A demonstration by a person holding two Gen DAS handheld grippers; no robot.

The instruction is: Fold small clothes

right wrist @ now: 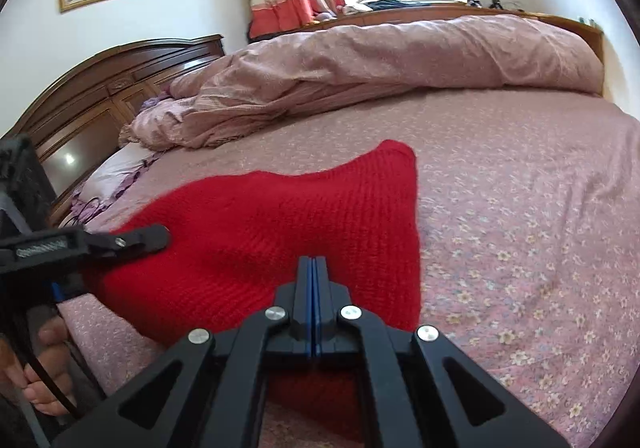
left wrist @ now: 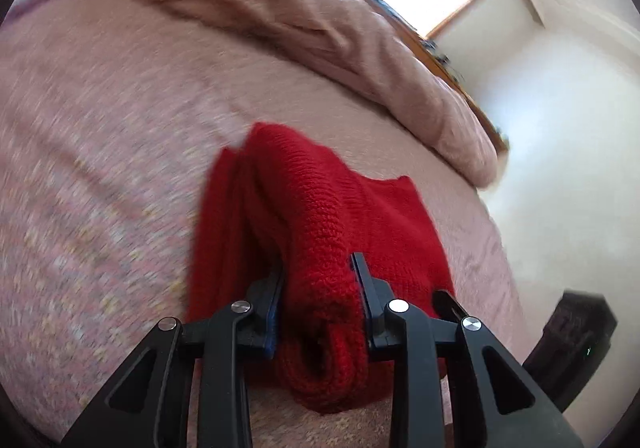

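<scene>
A red knit garment (left wrist: 320, 208) lies on the pink floral bed sheet (left wrist: 100, 128). My left gripper (left wrist: 318, 272) is shut on a thick bunched fold of it and holds that part raised off the sheet. From the right wrist view the garment (right wrist: 280, 216) spreads out to a pointed corner at the far right. One finger of the left gripper (right wrist: 140, 240) reaches onto its left side. My right gripper (right wrist: 314, 262) is shut above the garment's near edge. Its blue pads meet flush, and I see no cloth between them.
A crumpled pink quilt (right wrist: 380, 60) lies along the far side of the bed. A wooden headboard (right wrist: 100, 96) and a pale pillow (right wrist: 116, 168) are at the left. A person's hand (right wrist: 40, 368) holds the left gripper. The sheet (right wrist: 520, 188) stretches away to the right.
</scene>
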